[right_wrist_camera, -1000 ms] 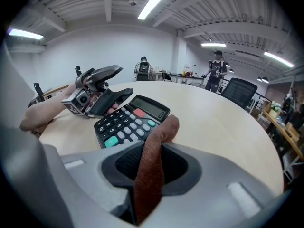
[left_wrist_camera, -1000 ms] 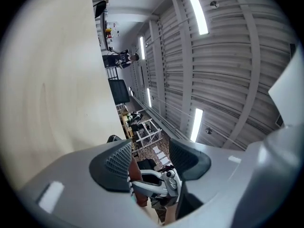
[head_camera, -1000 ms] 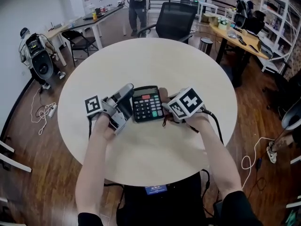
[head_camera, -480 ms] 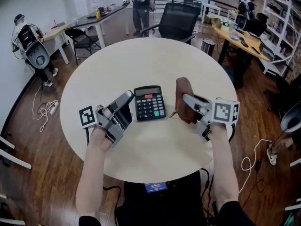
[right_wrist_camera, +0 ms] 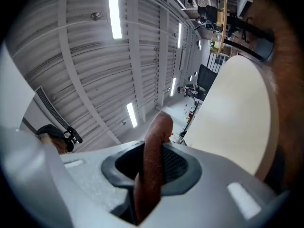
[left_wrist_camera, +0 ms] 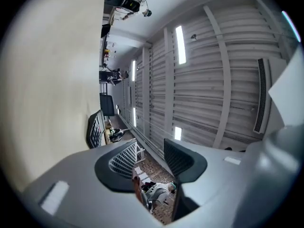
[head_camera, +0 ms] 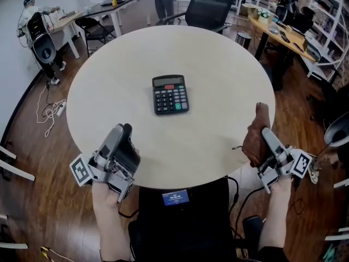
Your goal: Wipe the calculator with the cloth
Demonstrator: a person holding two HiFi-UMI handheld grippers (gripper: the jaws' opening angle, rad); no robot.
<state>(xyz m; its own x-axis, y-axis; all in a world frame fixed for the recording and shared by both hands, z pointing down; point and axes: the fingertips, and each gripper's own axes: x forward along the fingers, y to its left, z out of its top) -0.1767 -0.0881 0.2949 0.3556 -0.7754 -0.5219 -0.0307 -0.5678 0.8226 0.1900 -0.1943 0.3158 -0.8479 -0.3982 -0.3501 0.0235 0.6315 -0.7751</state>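
Our left gripper (head_camera: 122,131) and right gripper (head_camera: 262,132), in the head view, hang by the near edge of the round cream table (head_camera: 218,64), black calculator (head_camera: 170,94) alone mid-table; left gripper view: empty jaws half-parted, having just been closing; right gripper view: jaws pinching the rust-brown cloth (right_wrist_camera: 152,165), so we judge the wiping finished.

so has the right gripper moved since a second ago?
Yes. The right gripper, shut on the cloth, was right beside the calculator; it now sits at the near right edge of the table, well clear of the calculator.

The left gripper (head_camera: 123,131) tilts upward, its fingers apart and empty, having just been closing. The right gripper (head_camera: 264,133) also tilts upward, its fingers clamped on the cloth (head_camera: 254,140).
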